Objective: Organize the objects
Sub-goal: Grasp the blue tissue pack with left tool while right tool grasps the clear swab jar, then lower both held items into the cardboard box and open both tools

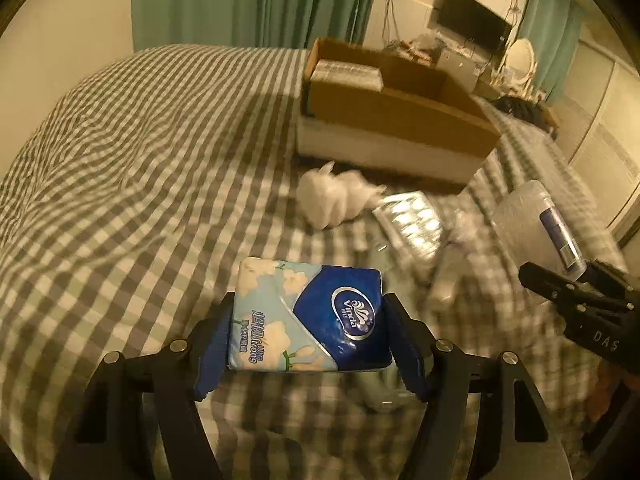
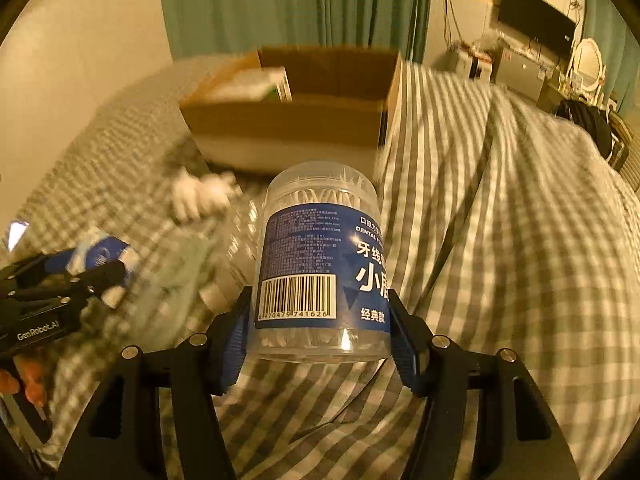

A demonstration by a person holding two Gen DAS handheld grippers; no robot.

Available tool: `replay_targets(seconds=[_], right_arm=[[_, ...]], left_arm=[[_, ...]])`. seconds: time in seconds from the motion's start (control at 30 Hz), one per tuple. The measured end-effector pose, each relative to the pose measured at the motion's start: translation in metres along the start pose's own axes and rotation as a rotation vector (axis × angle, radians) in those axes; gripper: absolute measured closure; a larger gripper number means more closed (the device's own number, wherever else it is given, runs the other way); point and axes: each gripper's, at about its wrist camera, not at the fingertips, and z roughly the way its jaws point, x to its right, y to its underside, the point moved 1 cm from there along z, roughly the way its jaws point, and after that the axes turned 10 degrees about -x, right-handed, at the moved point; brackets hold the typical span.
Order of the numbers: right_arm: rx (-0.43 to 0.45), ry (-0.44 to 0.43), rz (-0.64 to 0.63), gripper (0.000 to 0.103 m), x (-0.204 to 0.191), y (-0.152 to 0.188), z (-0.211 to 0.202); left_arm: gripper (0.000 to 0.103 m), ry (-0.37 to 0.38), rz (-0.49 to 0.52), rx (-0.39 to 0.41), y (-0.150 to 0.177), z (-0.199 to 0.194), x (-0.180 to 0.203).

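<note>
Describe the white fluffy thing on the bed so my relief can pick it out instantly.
Start at the open cardboard box on the checked bedspread. Just in front of its white lower edge lies a small white fluffy bundle, loose on the cover. Unlike the shiny blister pack beside it, it is soft, matte and all white.

I see a bed under a grey-and-white checked cover, rumpled into folds, with green curtains hanging behind it against a pale wall. To the far right a dark flat screen is mounted on the wall above a cluttered desk. A round white mirror stands beside it.
</note>
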Motion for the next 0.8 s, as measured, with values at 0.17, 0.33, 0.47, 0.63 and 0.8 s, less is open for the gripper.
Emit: replay_targets(seconds=[0.17,0.33,0.47,0.63,0.8], right_arm=[[0.091,-0.004,-0.021,0.042,-0.003,-0.015,-0.04],[0.193,0.011,-0.067,0.042,-0.011,-0.046,-0.079],[0.247,0.022,-0.096,0.042,-0.012,-0.077,-0.098],[0.279,0.023,-0.098,0.042,-0.007,-0.12,-0.101],[0.296,0.037,-0.1,0.042,0.003,-0.162,-0.093]], left_arm=[[0.031,0.064,0.014,0.1,-0.021,-0.046,0.013],[0.031,0.042,0.067,0.226,-0.054,-0.087,0.033],[0.031,0.02,0.117,0.305,-0.088,-0.11,0.045],[0.031,0.021,0.129,0.347,-0.135,-0.113,0.052],[0.031,0.01,0.142,0.355,-0.176,-0.096,0.057]])
